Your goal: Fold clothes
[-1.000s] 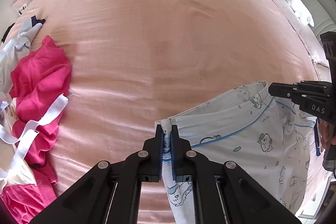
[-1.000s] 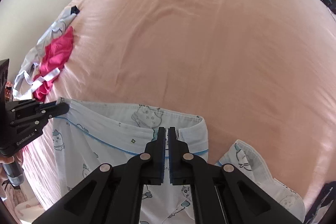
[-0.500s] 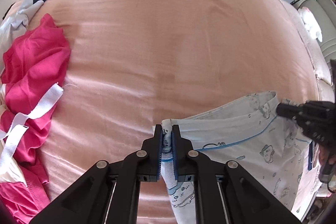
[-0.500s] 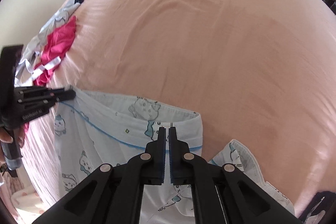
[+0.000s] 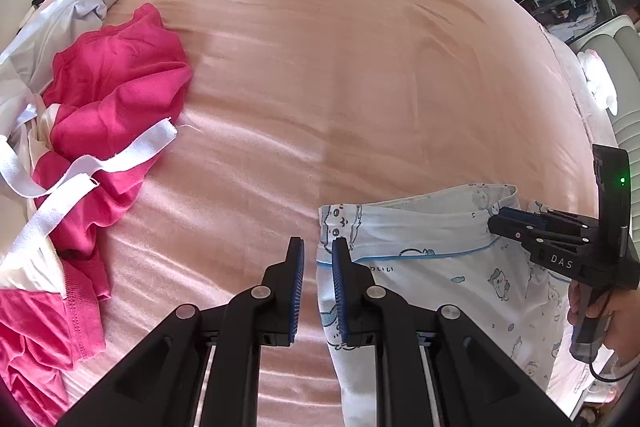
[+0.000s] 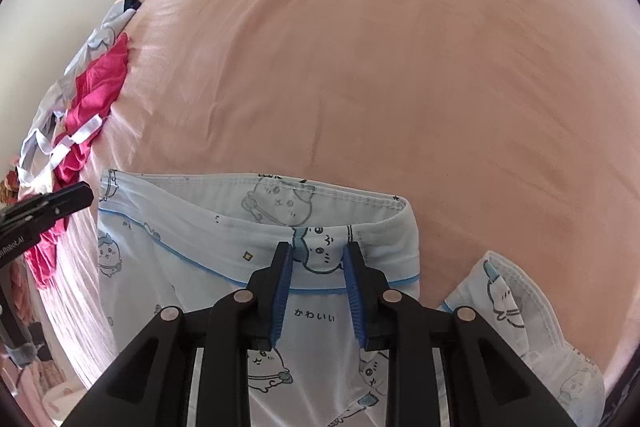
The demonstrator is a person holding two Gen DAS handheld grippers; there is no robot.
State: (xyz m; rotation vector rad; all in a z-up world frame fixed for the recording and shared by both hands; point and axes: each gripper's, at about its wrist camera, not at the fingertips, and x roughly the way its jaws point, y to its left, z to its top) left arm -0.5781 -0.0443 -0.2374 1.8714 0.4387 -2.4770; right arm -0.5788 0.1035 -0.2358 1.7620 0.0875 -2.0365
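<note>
Figure: a pale blue printed garment (image 6: 208,251), patterned with cartoon animals and trimmed with a blue line, lies spread on the near part of a pink bedsheet (image 5: 320,67), its hemmed upper edge running across the bed and the rest trailing toward the person at the bed's near edge. The left gripper (image 5: 318,259) stands at the garment's left corner with its blue pads parted by a narrow gap and no cloth pinched; the corner lies against the inner pad. The right gripper (image 6: 318,259) hovers over the upper band near the right end of that edge, its jaws set wider, the cloth showing flat between them and unheld. A second printed piece (image 6: 516,311) lies bunched just to the right, apart from the spread one. A heap of pink and white clothes (image 5: 100,107) sits well to the left. The garment appears laid out flat with both tongs loose over its top edge, which would suit either smoothing ahead of a fold or letting go after one; the views do not settle which. For good work at this stage, the top edge should be kept straight and the two corners level, wrinkles in the panel pressed outward, and any grasp taken at the hem through both layers, so that the crease falls square and the bunched piece nearby is not dragged in.
</note>
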